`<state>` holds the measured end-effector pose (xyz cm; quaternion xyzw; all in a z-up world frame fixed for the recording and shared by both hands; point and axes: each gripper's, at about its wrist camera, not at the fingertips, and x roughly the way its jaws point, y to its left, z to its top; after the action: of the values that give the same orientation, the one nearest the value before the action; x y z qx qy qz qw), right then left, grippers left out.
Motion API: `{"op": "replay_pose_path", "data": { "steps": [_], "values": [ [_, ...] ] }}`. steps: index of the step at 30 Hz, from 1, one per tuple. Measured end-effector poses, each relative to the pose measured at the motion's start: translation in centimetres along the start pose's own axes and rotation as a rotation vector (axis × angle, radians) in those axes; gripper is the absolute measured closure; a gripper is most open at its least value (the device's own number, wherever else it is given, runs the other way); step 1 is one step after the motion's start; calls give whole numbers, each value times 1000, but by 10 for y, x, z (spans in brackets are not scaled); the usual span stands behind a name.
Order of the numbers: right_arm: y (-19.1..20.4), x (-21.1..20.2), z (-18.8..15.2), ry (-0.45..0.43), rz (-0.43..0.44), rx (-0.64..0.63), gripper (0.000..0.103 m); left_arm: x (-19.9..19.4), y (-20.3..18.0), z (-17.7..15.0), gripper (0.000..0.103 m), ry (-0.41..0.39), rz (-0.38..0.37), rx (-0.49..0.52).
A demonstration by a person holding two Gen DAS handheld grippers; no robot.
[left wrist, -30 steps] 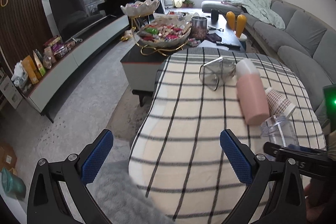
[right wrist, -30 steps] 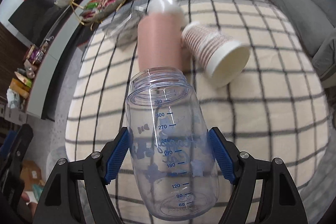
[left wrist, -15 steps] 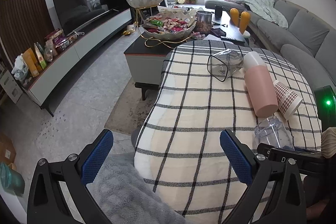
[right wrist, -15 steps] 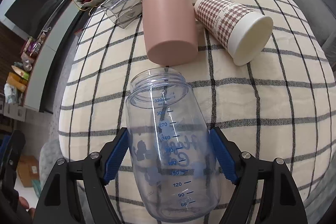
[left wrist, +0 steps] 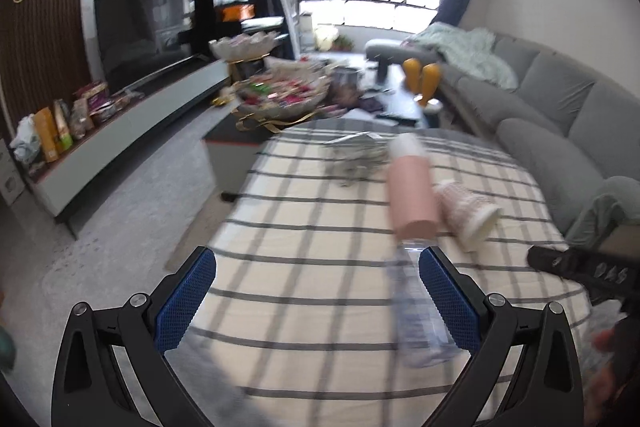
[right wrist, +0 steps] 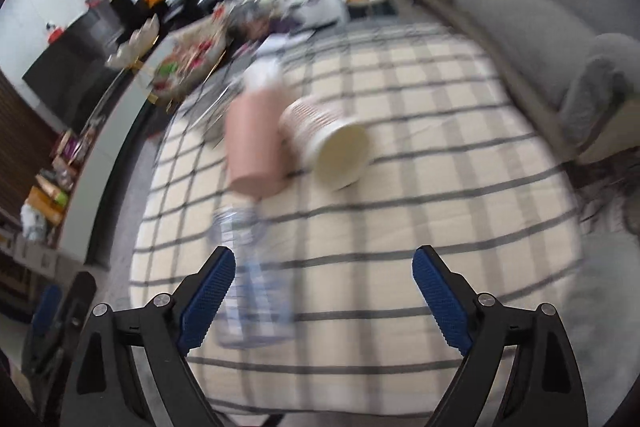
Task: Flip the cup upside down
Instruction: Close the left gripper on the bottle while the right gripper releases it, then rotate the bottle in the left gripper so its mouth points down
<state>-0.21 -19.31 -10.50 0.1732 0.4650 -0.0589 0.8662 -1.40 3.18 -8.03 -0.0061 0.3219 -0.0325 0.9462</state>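
A clear plastic measuring cup (right wrist: 252,275) lies on its side on the checked cloth (right wrist: 420,187), just inside my right gripper's left finger; it also shows in the left wrist view (left wrist: 420,307). My right gripper (right wrist: 324,299) is open and holds nothing. My left gripper (left wrist: 316,303) is open and empty over the cloth's near edge, with the cup behind its right finger. A pink cup (right wrist: 256,143) and a brown-patterned paper cup (right wrist: 328,139) lie on their sides beyond. Both views are blurred.
A clear glass container (left wrist: 356,155) lies at the far end of the cloth. A coffee table with snack bowls (left wrist: 280,95) stands behind. A grey sofa (left wrist: 560,107) runs along the right. A TV unit (left wrist: 140,107) is at the left.
My right gripper has opened and let go of the clear cup, which now lies on the cloth. The right gripper has shifted right; both cameras moved, blurring the views.
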Motion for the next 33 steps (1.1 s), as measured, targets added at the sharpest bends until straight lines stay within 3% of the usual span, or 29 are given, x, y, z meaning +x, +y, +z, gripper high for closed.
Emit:
{"op": "replay_pose_path", "data": {
  "steps": [3,6,9,13,23,26,30,33],
  "values": [
    [-34,-24,-5,-61,-63,18,12,-4,-26,-16,0,-97,-22,13],
    [-62,-35,-13,-92,-106,51,12,2,-57,-36,0,-131,-46,75],
    [-81,-31,-17,-63,-93,127,12,17,-70,-51,0,-89,-53,79],
    [-95,-23,-18,-49,-87,167,12,44,-69,-65,1,-14,17,36],
    [-100,-3,-26,13,-65,209,12,56,-91,-82,3,-11,-11,54],
    [-104,1,-26,27,-61,225,12,61,-93,-80,8,-10,-12,56],
    [-106,5,-27,44,-50,242,12,66,-99,-80,25,11,-42,64],
    [-107,6,-27,44,-48,243,12,67,-99,-80,25,13,-43,56]
  ]
}}
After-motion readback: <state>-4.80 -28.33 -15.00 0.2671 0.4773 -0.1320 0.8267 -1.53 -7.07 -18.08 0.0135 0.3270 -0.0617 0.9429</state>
